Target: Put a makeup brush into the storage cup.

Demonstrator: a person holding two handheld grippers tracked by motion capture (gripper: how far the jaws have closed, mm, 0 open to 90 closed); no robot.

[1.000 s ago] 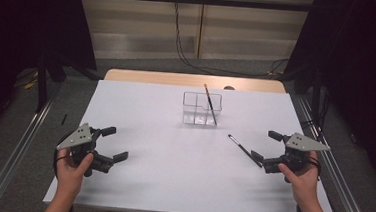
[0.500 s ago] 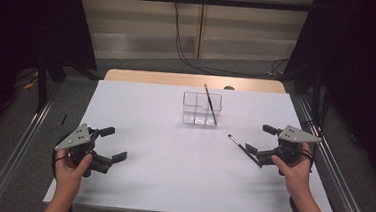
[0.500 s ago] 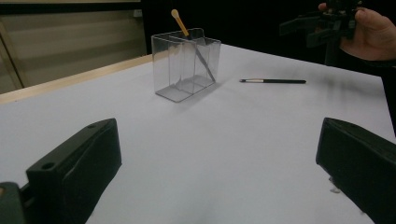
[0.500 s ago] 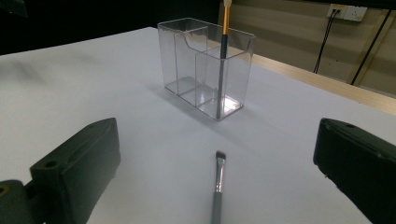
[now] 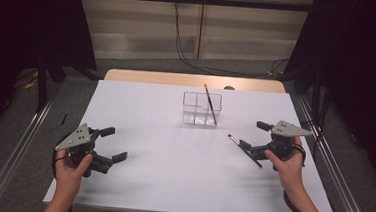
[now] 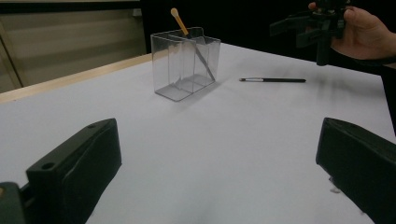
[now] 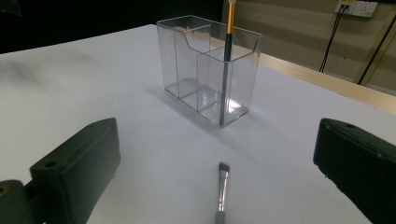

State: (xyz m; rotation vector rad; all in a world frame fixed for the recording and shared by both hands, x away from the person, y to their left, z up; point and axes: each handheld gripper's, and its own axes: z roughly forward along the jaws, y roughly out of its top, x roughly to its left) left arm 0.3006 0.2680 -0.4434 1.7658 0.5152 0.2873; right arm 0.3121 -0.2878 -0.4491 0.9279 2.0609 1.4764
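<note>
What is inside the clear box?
One brush stands tilted in an end compartment of the clear box. The other compartments look empty. Nothing is covered, since the walls are transparent.

Overhead plus two low views, shared organizer (image 5: 202, 108)

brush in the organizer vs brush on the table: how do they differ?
Pose: the brush in the clear organizer stands leaning in a compartment; the brush on the table lies flat.
Look: the standing one has an orange upper handle; the lying one looks all dark with a pale ferrule.
Place: the lying one sits between the right gripper's open jaws.
Both are slim.
</note>
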